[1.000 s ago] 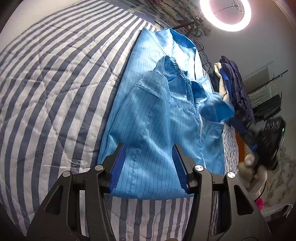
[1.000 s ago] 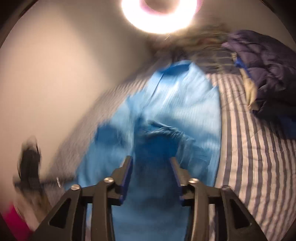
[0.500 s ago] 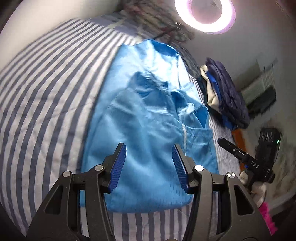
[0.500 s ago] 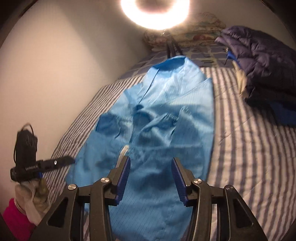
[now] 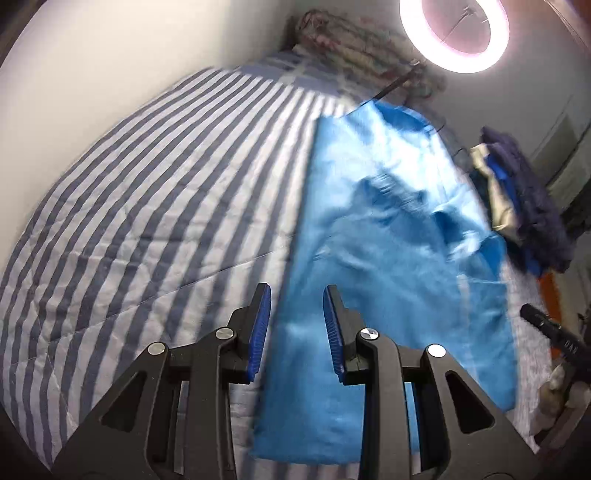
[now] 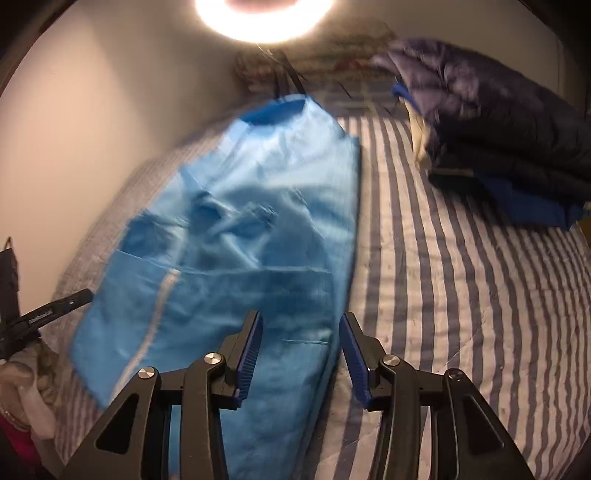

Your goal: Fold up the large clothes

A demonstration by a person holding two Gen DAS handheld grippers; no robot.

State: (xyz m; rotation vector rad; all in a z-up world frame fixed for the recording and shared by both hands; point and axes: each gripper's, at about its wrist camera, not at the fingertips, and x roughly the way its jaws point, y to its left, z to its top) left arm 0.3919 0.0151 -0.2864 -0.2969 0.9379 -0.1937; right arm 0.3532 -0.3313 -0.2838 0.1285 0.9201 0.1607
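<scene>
A light blue zip-front garment [image 5: 388, 258] lies spread lengthwise on the striped bedspread [image 5: 147, 203], sleeves folded in over its chest. My left gripper [image 5: 295, 325] hovers over its near left edge. The jaws are closing, with the cloth edge below the gap and the pads not pressing on it. In the right wrist view the same garment [image 6: 240, 240] fills the middle. My right gripper [image 6: 301, 350] hangs above its near right edge, jaws closing slowly, nothing pinched. A black finger [image 5: 550, 328] of the right gripper pokes in at the left wrist view's right edge.
Folded dark puffy jackets [image 6: 498, 122] are stacked at the bed's far right. A lit ring light [image 5: 458, 33] and floral bedding [image 5: 351, 48] stand at the head. A pale wall runs along the bed's left side. A gloved hand [image 6: 26, 387] holds the left gripper.
The left view has swung left, so the garment's left edge now sits under narrower jaws. The right view has shifted right onto the garment's right edge, and its jaws have narrowed slightly.
</scene>
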